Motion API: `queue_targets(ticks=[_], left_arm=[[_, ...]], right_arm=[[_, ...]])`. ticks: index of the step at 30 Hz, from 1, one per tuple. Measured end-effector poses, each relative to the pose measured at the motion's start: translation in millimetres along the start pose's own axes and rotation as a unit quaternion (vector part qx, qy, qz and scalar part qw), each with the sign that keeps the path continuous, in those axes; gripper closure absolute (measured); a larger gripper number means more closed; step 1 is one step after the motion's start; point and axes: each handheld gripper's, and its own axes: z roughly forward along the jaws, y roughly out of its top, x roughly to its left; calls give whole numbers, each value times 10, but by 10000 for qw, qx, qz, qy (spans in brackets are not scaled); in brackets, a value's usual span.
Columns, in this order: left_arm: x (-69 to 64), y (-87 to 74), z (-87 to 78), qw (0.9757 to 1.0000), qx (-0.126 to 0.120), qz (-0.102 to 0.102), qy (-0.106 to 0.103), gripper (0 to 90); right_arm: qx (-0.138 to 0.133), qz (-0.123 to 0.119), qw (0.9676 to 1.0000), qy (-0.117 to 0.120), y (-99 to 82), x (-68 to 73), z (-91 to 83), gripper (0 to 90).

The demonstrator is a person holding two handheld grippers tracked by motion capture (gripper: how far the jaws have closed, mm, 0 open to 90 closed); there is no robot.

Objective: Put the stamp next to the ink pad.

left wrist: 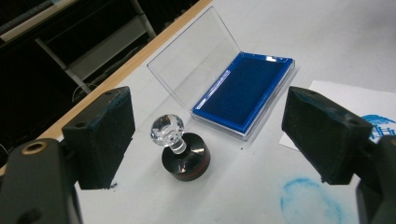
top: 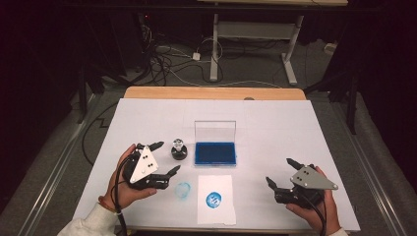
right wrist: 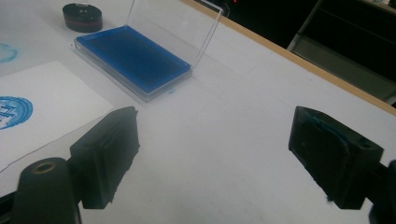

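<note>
A person sits at a white-covered table [top: 147, 118], forearms coming in from the near edge, a black two-jaw gripper in each hand.

The left gripper [top: 167, 157] is held low over the table's left half, the hand wrapped under its body and the wrist bent so the jaws point away from the person and slightly right. Its jaws stand wide apart with nothing between the pads. Just beyond them stands the stamp [top: 179, 150] — a round black base with a clear faceted knob, upright on the table. In the left gripper view the stamp [left wrist: 183, 151] sits on the surface ahead of the two open jaws, nearer the left one and touching neither.

Just right of the stamp lies the ink pad [top: 215, 153], a shallow blue tray whose clear lid stands raised at its far side. In front of it is a white sheet of paper [top: 216, 211] bearing a round blue print, and a smudged blue ring [top: 183, 190] marks the table cover beside the sheet, near the left gripper.

The right gripper [top: 279, 172] rests near the table's right front, well apart from the stamp, cradled from below with the jaws aimed left and away. Its jaws are spread wide and empty, over bare table.
</note>
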Motion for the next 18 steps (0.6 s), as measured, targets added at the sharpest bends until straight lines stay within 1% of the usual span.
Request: queue_targets(ticks=[2,6,11,13,17,18], left_arm=[[-22,-39,-9,9999,71,101,108,169],[-44,-142,-45,9999,33,58,154,169],[-66,-294,-69,9996,106,50,258,169],[-74,-344,-71,9993,169,60,314,169],[-86,-445,-63,9993,281,-48,258,169],[-94,-470,-58,9992,332,-38,234,169]], right_arm=[[-6,11,10000,-23,-6,12,-14,165],[-55,-21,10000,-57,-29,34,-43,165],[-118,-59,9999,-85,-70,62,-59,167],[-93,-49,9999,-103,-84,72,-62,167],[-44,-54,9999,-132,-125,78,-64,167],[-32,-48,9999,-136,-139,73,-59,167]])
